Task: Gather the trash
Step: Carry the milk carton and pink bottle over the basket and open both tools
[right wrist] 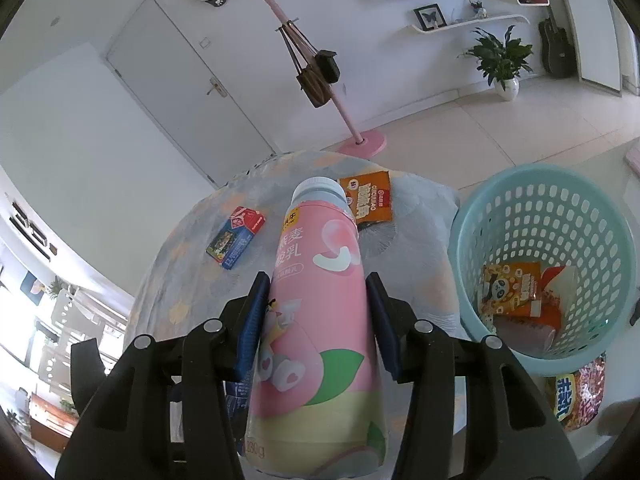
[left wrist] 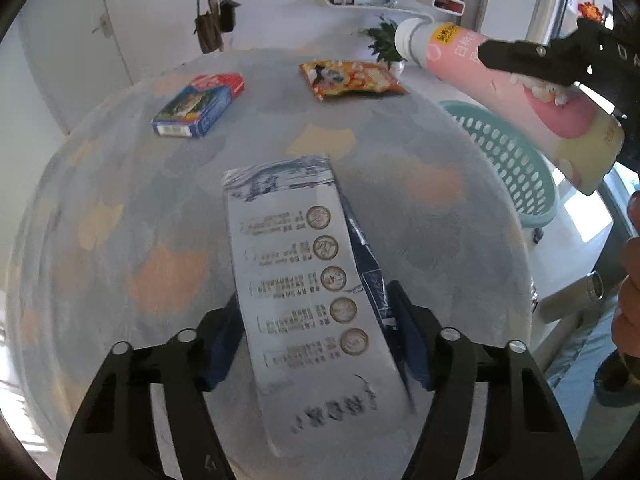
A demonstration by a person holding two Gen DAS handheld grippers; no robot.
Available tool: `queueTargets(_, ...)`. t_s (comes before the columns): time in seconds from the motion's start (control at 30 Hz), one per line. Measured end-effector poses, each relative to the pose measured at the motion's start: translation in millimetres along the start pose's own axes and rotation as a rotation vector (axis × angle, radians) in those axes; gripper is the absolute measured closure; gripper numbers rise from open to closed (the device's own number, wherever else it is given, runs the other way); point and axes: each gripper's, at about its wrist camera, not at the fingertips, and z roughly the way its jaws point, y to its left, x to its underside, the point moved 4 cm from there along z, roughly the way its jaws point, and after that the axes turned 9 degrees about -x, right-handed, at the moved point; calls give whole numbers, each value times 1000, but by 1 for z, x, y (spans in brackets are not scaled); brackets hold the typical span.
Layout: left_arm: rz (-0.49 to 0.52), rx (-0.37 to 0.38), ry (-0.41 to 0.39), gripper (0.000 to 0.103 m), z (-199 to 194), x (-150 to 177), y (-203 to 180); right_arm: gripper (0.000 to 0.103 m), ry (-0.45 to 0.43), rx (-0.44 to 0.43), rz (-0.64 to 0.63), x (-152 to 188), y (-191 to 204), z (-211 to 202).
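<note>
R gripper [right wrist: 316,320] clamps pink yogurt bottle [right wrist: 320,320] by its body, lifted off table beside teal basket [right wrist: 480,216], prob for the drop. L gripper [left wrist: 316,340] clenched on long carton [left wrist: 304,280] above the tablecloth [left wrist: 120,220]; blue box [left wrist: 200,106] & snack bag [left wrist: 352,78] left lying

A pink plastic yogurt bottle [right wrist: 320,300] with a white cap carries peach and green leaf prints. The long white milk carton [left wrist: 312,280] shows navy panels and round gold emblems. The perforated plastic basket [right wrist: 592,216] is pale teal; the tablecloth [left wrist: 420,216] grey-blue with orange patches.
</note>
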Motion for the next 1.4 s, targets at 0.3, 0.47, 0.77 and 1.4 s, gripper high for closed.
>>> queueTargets(0.3, -90, 163, -168, 46, -34, -42, -2, 57, -80, -3, 21, -18, -19, -29)
queueTargets(0.47, -47, 228, -225, 46, -41, -90, -29, 57, -158, 96, 10, -34, -38, -52)
queueTargets(0.77, 31, 417, -247, 45, -10, -168, -130, 57, -230, 298, 90, -49, -112, -74)
queueTargets(1.4, 16, 507, -169, 32, 45, -172, -169, 51, -185, 381, 253, -35, -210, -66)
